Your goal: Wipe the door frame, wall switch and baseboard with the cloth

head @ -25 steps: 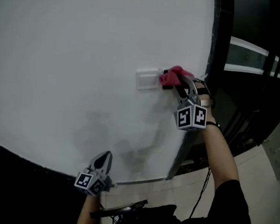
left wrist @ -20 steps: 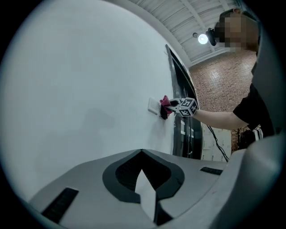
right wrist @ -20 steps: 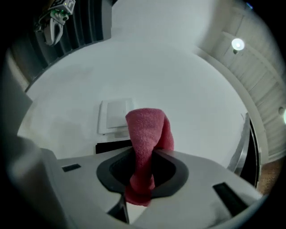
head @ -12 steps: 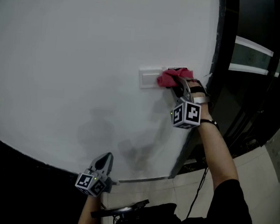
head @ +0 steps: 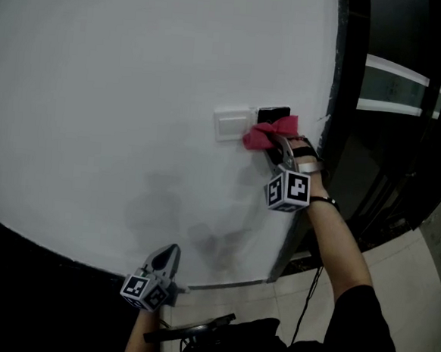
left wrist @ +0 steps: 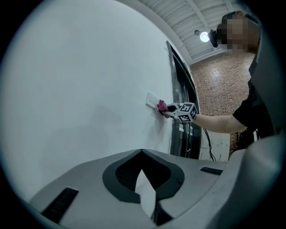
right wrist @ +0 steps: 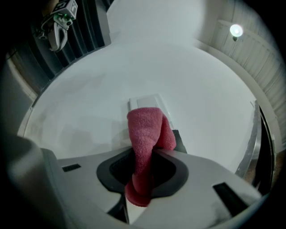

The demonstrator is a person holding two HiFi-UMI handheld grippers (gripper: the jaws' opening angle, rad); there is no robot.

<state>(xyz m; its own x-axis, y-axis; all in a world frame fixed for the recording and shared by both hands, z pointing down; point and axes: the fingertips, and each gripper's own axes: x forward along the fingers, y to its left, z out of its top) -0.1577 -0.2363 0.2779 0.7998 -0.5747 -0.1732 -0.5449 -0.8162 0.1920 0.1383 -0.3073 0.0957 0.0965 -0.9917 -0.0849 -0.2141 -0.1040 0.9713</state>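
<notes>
A red cloth [head: 268, 133] is pinched in my right gripper [head: 274, 145] and pressed on the white wall, at the lower edge of the white wall switch [head: 232, 124] and a small black panel [head: 274, 114]. The right gripper view shows the cloth [right wrist: 145, 132] standing up out of the shut jaws, covering the lower part of the switch [right wrist: 149, 101]. Just right of them runs the dark door frame [head: 341, 105]. My left gripper [head: 171, 249] hangs low near the wall, shut with nothing in it [left wrist: 142, 151]. It looks up at the cloth [left wrist: 161, 106].
A metal strip [head: 223, 285] runs along the foot of the wall above a pale tiled floor [head: 395, 276]. A black cable [head: 311, 304] hangs by the right arm. Faint grey shadows mark the wall below the switch. Dark glazing lies right of the frame.
My right gripper has slid the cloth down and slightly left, uncovering the black panel beside the switch. The left gripper has stayed almost in place.
</notes>
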